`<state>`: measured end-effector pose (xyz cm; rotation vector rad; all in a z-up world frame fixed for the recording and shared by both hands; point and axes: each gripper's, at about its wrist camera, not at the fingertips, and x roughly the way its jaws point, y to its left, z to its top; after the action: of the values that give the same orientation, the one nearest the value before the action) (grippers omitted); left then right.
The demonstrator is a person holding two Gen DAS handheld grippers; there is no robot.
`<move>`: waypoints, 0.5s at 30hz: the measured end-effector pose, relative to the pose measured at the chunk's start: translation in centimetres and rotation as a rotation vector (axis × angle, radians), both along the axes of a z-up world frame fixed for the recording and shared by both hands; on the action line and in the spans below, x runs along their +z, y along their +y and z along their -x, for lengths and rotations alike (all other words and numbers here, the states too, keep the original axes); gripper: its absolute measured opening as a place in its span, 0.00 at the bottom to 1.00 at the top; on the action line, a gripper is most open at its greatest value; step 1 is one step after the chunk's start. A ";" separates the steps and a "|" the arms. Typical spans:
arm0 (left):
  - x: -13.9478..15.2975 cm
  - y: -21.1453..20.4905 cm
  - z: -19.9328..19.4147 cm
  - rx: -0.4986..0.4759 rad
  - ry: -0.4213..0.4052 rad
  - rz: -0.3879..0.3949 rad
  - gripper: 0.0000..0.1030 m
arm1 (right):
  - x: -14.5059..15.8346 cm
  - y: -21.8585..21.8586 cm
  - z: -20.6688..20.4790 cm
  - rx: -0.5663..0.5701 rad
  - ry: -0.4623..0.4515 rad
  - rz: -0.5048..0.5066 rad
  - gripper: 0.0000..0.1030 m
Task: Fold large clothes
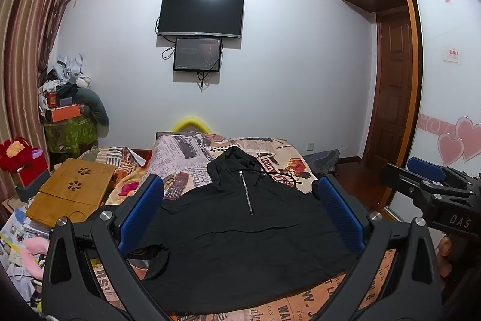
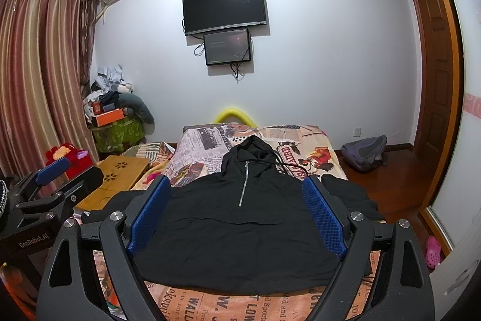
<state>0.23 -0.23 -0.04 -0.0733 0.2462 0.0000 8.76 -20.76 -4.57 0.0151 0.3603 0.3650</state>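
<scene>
While both claws hover released, a black hoodie [image 1: 240, 230] lies flat on the bed [image 1: 186, 152].

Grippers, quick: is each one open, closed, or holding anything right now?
Left gripper: jaws open, holding nothing, above the black hoodie.
Right gripper: jaws open, holding nothing, above the same hoodie.

Both wrist views look from the bed's [image 1: 300, 309] foot toward twelve o'clock, sharing the hoodie [image 1: 240, 230] and television [image 2: 225, 6]
</scene>
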 end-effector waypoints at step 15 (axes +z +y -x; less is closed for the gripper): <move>0.0 -0.6 0.0 0.006 -0.008 -0.017 1.00 | 0.4 0.2 0.3 0.001 0.001 -0.004 0.85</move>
<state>0.23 -0.82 -0.01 -0.0571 0.2382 0.0080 8.42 -20.58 -4.13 0.0188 0.3610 0.3663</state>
